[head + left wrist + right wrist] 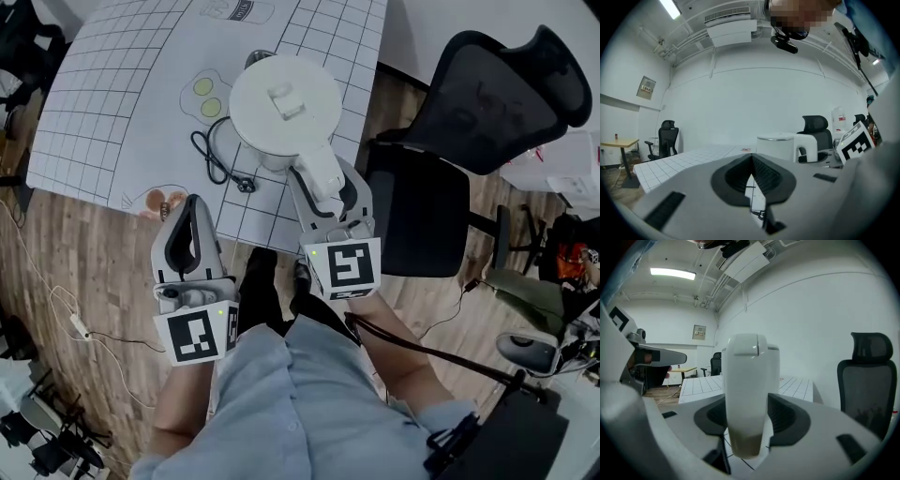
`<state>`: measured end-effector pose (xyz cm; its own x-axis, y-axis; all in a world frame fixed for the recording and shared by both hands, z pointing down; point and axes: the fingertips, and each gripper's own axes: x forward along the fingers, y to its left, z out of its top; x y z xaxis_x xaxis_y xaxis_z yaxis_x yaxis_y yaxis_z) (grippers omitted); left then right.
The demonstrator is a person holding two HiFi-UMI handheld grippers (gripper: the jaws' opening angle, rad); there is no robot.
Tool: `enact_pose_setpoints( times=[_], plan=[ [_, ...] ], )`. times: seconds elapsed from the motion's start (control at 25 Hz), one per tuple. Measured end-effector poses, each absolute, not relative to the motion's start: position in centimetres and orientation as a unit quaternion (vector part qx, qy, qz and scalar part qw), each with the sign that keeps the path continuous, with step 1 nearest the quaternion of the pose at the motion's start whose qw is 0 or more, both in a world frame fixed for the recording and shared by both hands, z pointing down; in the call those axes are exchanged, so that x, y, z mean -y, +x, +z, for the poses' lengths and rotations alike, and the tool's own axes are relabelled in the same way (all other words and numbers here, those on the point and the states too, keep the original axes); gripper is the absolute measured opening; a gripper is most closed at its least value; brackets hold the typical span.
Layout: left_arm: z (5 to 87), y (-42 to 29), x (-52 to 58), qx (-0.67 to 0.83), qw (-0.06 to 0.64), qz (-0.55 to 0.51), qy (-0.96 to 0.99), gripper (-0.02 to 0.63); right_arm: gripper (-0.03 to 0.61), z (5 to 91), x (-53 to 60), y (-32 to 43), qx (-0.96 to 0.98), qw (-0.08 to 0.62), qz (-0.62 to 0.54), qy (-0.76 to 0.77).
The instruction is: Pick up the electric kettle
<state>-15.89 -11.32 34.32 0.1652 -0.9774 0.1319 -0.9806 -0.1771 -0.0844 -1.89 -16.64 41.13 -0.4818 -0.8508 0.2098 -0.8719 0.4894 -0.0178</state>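
Gridded white mat (112, 94) held the electric kettle (281, 103), squat and white with a round lid, right ahead of the right gripper (323, 183). Its jaws sat spread wide around the chunky handle (747, 394), not squeezing. Beside it, the left gripper (192, 204) was pressed together, empty.

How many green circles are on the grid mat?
2, both just left of the electric kettle: one green circle farther from the person, another nearer. The kettle may hide more.
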Motion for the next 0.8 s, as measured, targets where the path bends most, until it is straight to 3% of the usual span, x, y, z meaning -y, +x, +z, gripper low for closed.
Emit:
enact_pose_setpoints(
  times=[0.24, 0.44, 0.8],
  plan=[
    [35.1, -16.7, 12.0, 0.642, 0.019, 0.083, 0.762, 0.0, 0.197, 41.6, 16.4, -2.0, 0.859, 0.098, 0.053, 0.5],
    [35.0, -16.8, 11.9, 0.643, 0.021, 0.083, 0.761, 0.0, 0.145, 41.7, 16.2, -2.1, 0.859, 0.094, 0.073, 0.497],
    [32.0, -17.0, 12.6, 0.642, -0.008, 0.06, 0.764, 0.0, 0.138, 40.8, 18.0, -2.2, 0.853, 0.094, 0.103, 0.503]
  ],
)
